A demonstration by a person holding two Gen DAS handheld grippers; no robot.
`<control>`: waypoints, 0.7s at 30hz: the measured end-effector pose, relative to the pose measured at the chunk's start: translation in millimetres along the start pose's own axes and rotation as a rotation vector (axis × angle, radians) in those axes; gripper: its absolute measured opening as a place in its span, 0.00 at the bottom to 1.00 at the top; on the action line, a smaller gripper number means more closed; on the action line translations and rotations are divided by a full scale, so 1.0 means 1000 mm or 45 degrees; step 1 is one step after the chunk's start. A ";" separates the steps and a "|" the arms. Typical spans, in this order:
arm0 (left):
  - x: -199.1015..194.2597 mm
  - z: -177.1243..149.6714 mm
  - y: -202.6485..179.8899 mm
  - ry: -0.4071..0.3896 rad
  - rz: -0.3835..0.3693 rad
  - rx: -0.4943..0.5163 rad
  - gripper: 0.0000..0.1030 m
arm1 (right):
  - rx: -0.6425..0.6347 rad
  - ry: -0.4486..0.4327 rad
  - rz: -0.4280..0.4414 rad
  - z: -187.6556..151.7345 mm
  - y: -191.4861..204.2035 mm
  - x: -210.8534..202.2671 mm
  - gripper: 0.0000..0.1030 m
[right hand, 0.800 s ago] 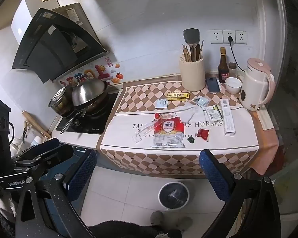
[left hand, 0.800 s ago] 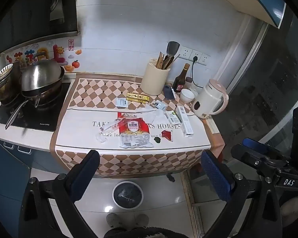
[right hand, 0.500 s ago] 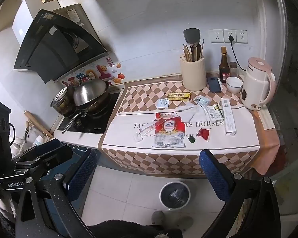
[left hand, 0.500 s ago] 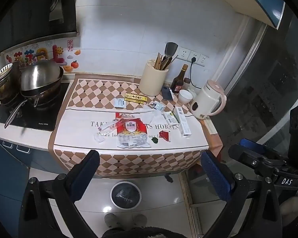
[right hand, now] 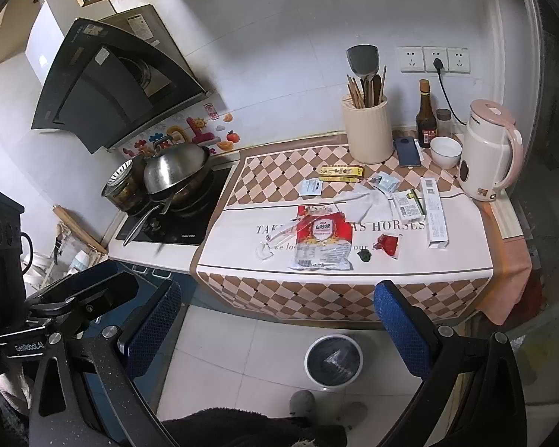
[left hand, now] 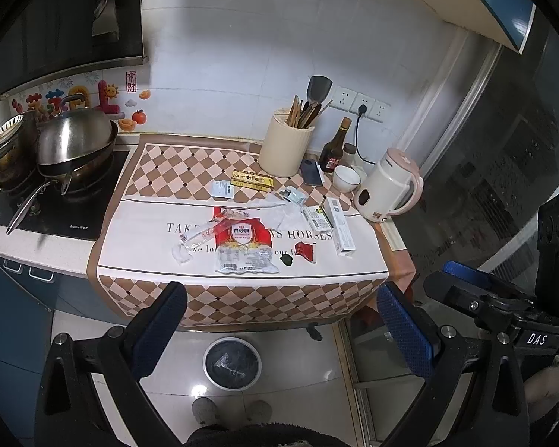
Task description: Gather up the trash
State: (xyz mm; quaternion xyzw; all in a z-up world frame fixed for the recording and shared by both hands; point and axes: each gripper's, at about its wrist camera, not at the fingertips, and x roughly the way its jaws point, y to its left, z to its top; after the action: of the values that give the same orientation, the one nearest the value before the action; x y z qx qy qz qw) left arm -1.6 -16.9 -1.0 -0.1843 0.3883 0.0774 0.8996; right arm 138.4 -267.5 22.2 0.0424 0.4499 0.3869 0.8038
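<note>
Trash lies scattered on the checked cloth of the counter: a red and clear sugar bag, a clear wrapper, a small red packet, a green scrap, a long white box, a yellow box and small sachets. A round bin with a dark liner stands on the floor below the counter. My left gripper and right gripper are both open and empty, held back from the counter above the floor.
A wok and pot sit on the hob at left. A utensil holder, sauce bottle, bowl and pink kettle stand at the back right. A glass door is at right.
Both grippers have drifted slightly back and up from the counter; nothing on the counter has moved.
</note>
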 end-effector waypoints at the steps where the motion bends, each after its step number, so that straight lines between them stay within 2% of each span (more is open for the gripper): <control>1: 0.000 -0.001 -0.001 -0.001 0.002 0.001 1.00 | 0.000 0.003 0.003 0.001 0.000 0.000 1.00; 21: 0.000 -0.002 -0.001 0.000 -0.005 -0.007 1.00 | -0.021 0.015 0.037 -0.002 0.000 -0.002 1.00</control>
State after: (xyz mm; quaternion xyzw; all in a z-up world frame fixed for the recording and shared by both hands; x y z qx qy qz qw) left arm -2.6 -18.6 -1.8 -0.1875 0.3878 0.0768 0.8992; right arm 136.0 -268.9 22.1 0.0399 0.4509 0.4024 0.7957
